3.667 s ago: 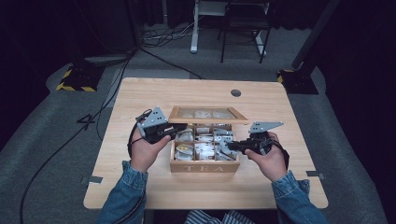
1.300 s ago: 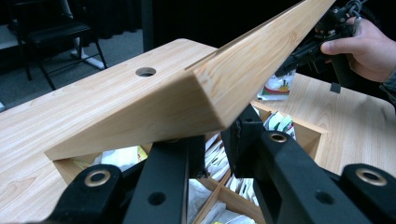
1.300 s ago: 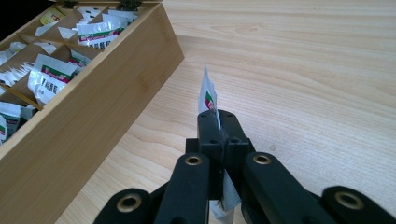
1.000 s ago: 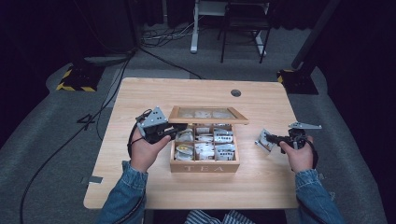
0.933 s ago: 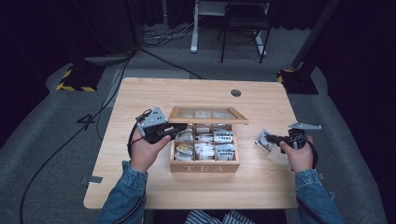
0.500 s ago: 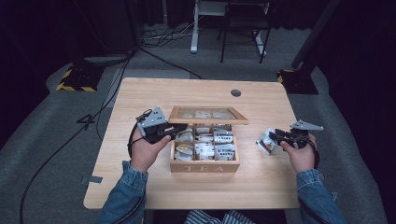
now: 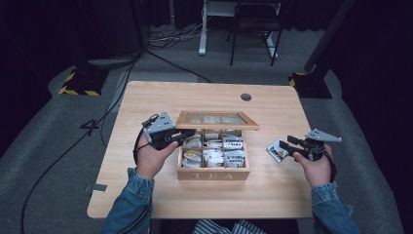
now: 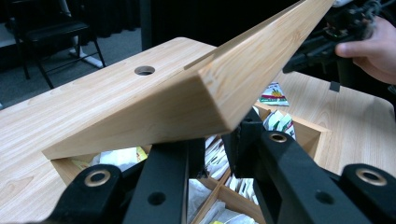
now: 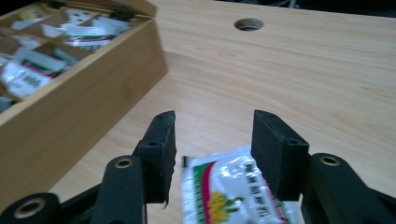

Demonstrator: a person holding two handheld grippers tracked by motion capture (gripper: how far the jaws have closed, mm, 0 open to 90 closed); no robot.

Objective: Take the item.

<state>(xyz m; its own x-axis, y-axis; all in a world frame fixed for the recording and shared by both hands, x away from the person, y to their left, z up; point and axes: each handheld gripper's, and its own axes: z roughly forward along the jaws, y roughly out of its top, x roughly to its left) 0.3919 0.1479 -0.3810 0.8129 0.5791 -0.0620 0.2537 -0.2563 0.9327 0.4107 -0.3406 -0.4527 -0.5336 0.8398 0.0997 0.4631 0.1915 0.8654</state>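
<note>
A wooden box marked TEA (image 7: 213, 173) stands mid-table, its compartments filled with tea packets. My left gripper (image 7: 182, 137) is shut on the left edge of the glass-paned lid (image 7: 216, 119) and holds it raised; in the left gripper view the jaws (image 8: 215, 149) clamp the lid's wooden frame (image 8: 187, 102). To the right of the box, my right gripper (image 7: 287, 150) has just been opening. A white, green and red tea packet (image 9: 229, 191) lies on the table between its spread jaws (image 9: 212, 135), and the pads are off it. The packet (image 7: 276, 150) rests flat.
The box's side wall (image 9: 79, 98) stands close on the left of the right gripper. A round cable hole (image 7: 246, 97) sits near the table's far edge. Bare wood lies to the right (image 7: 292, 122) and in front of the box. A chair and cables stand beyond the table.
The right gripper went from over the box to the table's right side with a tea packet, lowered a little, and its jaws parted. The packet now lies on the wood. The left gripper stayed still.
</note>
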